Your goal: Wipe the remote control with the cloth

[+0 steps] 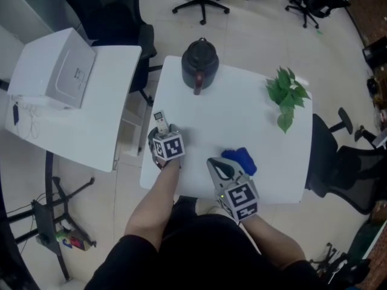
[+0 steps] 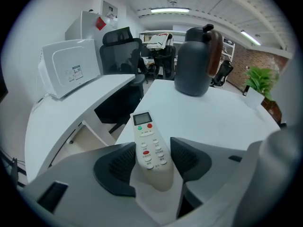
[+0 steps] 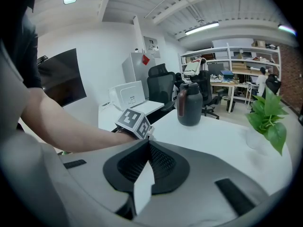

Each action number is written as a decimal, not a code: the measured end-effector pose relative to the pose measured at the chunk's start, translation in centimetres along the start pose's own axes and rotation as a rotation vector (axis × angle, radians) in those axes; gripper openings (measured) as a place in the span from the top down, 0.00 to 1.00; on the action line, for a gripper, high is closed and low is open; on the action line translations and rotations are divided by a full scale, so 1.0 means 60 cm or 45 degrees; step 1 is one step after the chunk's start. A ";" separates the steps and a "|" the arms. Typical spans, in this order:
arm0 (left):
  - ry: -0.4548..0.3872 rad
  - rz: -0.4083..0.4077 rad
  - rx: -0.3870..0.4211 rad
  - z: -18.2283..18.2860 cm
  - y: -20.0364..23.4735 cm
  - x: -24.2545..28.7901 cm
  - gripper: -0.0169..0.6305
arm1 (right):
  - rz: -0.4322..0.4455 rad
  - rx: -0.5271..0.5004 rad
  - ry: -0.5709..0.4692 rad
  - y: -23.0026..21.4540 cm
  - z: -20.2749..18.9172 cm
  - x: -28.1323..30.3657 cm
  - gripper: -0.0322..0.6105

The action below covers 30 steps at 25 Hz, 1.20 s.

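Note:
A white remote control (image 2: 147,136) with red and green buttons lies near the left edge of the white table (image 1: 242,110). My left gripper (image 2: 152,159) has its dark pads against both sides of the remote's lower half. In the head view the remote control (image 1: 160,120) sticks out beyond the left gripper (image 1: 162,133). A blue cloth (image 1: 241,159) lies crumpled near the table's front edge. Just left of it sits my right gripper (image 1: 220,168), shut with nothing between its jaws. The cloth is not visible in the right gripper view, where the right gripper (image 3: 147,148) points toward the left hand's marker cube (image 3: 133,122).
A dark kettle (image 1: 199,65) stands at the table's far side, and a green plant (image 1: 287,94) at the right. A white printer (image 1: 55,71) sits on a side table (image 1: 91,135) to the left. Office chairs (image 1: 341,159) stand around.

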<state>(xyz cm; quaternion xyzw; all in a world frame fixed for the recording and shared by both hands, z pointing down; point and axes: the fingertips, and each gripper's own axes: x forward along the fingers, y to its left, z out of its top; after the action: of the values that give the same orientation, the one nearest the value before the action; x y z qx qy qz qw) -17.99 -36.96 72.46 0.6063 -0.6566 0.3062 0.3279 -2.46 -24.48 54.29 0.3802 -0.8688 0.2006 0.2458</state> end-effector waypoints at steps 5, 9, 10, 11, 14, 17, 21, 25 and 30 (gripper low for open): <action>-0.004 -0.014 0.118 0.001 0.005 -0.005 0.64 | -0.024 0.031 0.002 -0.008 0.006 -0.004 0.95; -0.048 -0.044 0.141 0.000 0.020 -0.014 0.64 | -0.060 0.042 0.002 -0.029 -0.008 -0.015 0.95; -0.073 -0.050 0.142 0.002 0.024 -0.018 0.64 | -0.073 0.047 0.001 -0.037 -0.013 -0.018 0.95; -0.096 -0.057 0.154 0.003 0.026 -0.024 0.64 | -0.087 0.051 0.002 -0.045 -0.020 -0.023 0.95; -0.178 -0.110 0.237 0.013 0.020 -0.052 0.64 | -0.144 0.055 0.001 -0.077 -0.036 -0.034 0.95; -0.279 -0.197 0.366 0.027 -0.004 -0.101 0.64 | -0.218 0.048 0.007 -0.116 -0.054 -0.050 0.95; -0.385 -0.359 0.551 0.037 -0.065 -0.178 0.64 | -0.322 0.037 0.058 -0.171 -0.089 -0.080 0.91; -0.436 -0.539 0.698 0.029 -0.130 -0.243 0.64 | -0.337 0.005 0.160 -0.192 -0.138 -0.084 0.73; -0.450 -0.706 0.844 0.008 -0.191 -0.300 0.64 | -0.289 -0.105 0.365 -0.199 -0.230 -0.046 0.55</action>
<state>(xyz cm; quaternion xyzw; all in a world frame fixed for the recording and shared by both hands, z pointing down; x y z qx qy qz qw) -5.72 -27.52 57.81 0.8739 -0.3823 0.2923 0.0692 12.03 -23.05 65.64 0.4329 -0.7840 0.1880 0.4033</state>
